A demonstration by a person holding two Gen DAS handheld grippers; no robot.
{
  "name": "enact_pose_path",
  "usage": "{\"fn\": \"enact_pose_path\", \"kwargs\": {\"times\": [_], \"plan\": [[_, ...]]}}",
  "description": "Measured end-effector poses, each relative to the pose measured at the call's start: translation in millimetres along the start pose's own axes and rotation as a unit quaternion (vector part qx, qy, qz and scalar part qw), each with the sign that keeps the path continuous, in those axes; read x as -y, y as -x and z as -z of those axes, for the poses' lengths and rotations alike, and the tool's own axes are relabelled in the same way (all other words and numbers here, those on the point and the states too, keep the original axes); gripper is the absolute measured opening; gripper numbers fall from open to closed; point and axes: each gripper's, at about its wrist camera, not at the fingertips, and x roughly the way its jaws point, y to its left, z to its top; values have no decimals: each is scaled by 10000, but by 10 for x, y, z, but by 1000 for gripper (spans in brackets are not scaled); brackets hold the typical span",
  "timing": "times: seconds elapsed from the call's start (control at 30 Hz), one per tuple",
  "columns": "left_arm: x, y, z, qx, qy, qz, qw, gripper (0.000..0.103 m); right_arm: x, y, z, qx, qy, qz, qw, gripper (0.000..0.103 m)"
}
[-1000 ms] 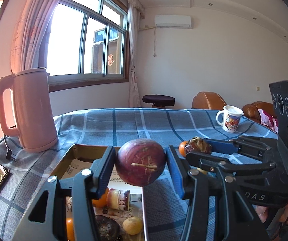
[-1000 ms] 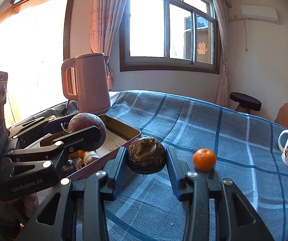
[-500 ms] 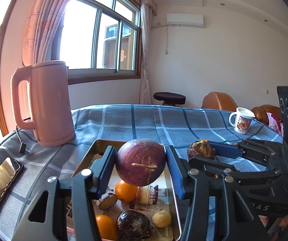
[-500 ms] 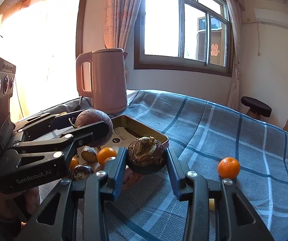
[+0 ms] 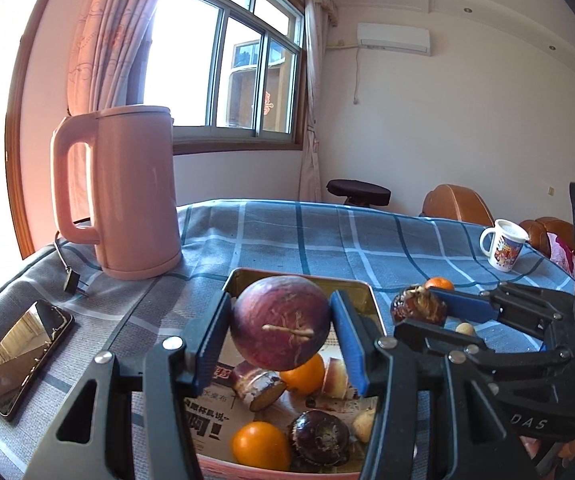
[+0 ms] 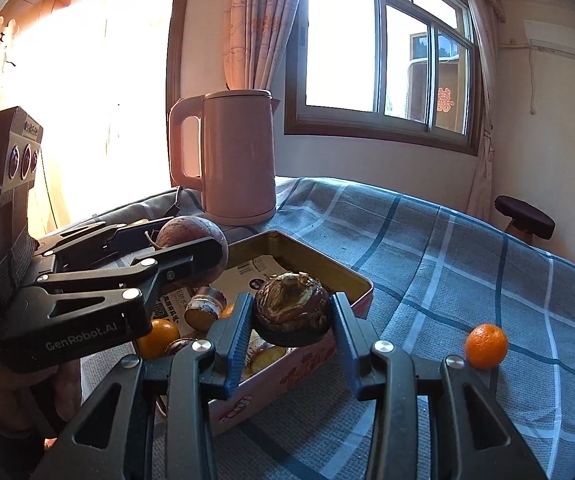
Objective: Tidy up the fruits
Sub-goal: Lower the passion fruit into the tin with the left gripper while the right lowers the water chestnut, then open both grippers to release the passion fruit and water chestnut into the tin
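Just above tin rim (image 5: 302,276): both fruits

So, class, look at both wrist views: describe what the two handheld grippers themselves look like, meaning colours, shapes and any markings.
The left gripper and the right gripper match: black angular link frames with triangular cut-outs and silver rivets, ending in flat blue ribbed finger pads. The left one's side reads "GenRobot.AI" in the right wrist view, and its black body carries three round lenses. No cables or sleeves show.
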Motion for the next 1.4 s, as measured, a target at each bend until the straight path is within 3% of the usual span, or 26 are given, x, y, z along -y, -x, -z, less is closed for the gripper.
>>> {"fn": "enact_pose_path", "kwargs": {"times": [0.27,1.4], "plan": [[-185,-34,24,-211,126,-119,9996,53,-126,-102,0,-97,96,-119,9998,42],[-158,-199,99,-768,-31,-78,9970,53,-251,-283,110,-494,183,-306,9981,42]]}}
